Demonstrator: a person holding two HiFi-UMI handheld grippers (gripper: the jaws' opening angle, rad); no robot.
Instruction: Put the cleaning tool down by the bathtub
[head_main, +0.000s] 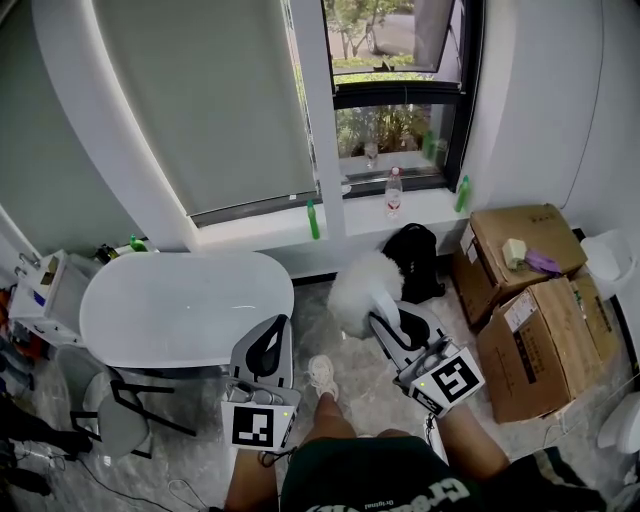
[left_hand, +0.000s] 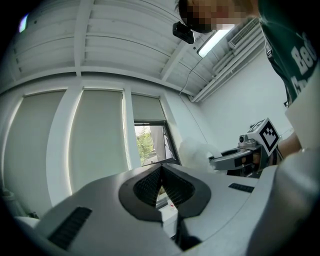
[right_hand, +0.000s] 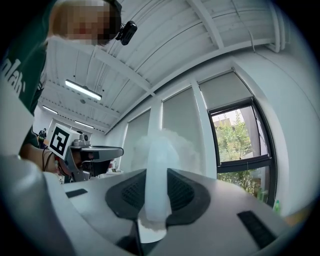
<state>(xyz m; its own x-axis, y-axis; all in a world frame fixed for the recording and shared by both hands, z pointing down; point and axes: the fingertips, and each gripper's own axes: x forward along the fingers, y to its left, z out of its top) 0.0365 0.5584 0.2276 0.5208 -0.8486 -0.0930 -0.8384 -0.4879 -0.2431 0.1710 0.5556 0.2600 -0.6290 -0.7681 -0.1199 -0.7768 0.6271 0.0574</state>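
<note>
Right gripper (head_main: 388, 322): jaws clamped on the fluffy duster's (head_main: 358, 284) white handle. The head sticks out past the tips, its long axis in line with the jaws.
Left gripper (head_main: 273, 330): jaws together, empty, just off the bathtub's (head_main: 180, 300) right end.
Bathtub: left of the duster. The floor (head_main: 312, 310) between them looks the likely spot.
</note>
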